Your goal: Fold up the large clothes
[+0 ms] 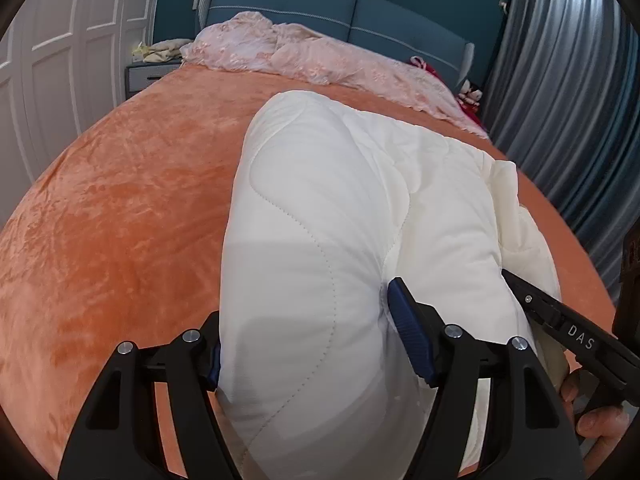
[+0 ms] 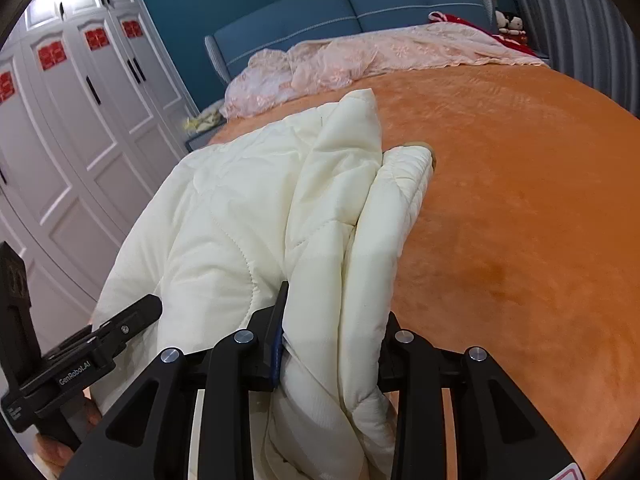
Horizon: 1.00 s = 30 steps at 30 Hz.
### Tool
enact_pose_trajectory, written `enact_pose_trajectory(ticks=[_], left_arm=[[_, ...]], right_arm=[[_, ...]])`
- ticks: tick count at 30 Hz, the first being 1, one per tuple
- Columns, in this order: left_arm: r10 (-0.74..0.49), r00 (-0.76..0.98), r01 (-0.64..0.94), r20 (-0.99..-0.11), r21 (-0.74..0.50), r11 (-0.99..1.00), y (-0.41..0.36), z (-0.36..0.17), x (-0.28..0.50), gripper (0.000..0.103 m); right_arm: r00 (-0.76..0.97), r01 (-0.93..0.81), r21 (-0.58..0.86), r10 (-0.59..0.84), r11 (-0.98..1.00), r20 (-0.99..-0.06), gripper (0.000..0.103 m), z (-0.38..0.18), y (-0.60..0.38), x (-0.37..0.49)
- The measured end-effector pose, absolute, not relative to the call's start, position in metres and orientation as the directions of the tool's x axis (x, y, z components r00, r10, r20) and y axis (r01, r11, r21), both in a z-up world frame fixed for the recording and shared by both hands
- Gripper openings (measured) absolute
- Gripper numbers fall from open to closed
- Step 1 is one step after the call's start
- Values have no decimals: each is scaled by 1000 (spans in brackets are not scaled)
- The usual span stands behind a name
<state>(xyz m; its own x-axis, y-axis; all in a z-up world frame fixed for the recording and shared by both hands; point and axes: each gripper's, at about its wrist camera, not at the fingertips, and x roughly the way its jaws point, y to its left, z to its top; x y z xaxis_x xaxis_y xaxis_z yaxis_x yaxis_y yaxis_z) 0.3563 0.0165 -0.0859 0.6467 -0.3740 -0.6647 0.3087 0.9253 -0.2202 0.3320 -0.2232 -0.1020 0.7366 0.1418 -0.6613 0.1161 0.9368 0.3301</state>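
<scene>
A white quilted padded garment (image 1: 344,208) lies bunched on the orange bed cover (image 1: 120,208). My left gripper (image 1: 308,340) is shut on a thick fold of its near edge, and the fabric bulges between the blue pads. The right gripper's body (image 1: 560,320) shows at the right, at the same edge. In the right wrist view my right gripper (image 2: 332,340) is shut on a folded layer of the garment (image 2: 248,208). A cuffed sleeve end (image 2: 408,168) rests on the cover. The left gripper's body (image 2: 80,344) shows at lower left.
A pink lace bedspread (image 1: 320,56) lies heaped at the head of the bed against the blue headboard (image 1: 360,12). White wardrobe doors (image 2: 80,120) stand to the left and grey curtains (image 1: 560,80) to the right. A bedside table (image 1: 148,72) holds clutter.
</scene>
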Motion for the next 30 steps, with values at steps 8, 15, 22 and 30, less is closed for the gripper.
enact_pose_trajectory(ticks=[8,15,22,30], left_arm=[[-384,631,283,-674,-261,923,33,-129,377,69],[-372,653,276,-660,-250,928,30,-142,375,75],[-298,668,258,-682,-163,952,33,-119,368,81],[-184,736,232,-651,-12,973,20,-47,365,81]], right_arm=[[723,102,336,162,936,-671,36,-141,-222,352],[732,108,351,165,930,-661,43,-156,-222,351],[694,139,309,130,941,-708,53,-116,-230,334],[776,137,116,-34,984,-630,39,-45,-209,324]])
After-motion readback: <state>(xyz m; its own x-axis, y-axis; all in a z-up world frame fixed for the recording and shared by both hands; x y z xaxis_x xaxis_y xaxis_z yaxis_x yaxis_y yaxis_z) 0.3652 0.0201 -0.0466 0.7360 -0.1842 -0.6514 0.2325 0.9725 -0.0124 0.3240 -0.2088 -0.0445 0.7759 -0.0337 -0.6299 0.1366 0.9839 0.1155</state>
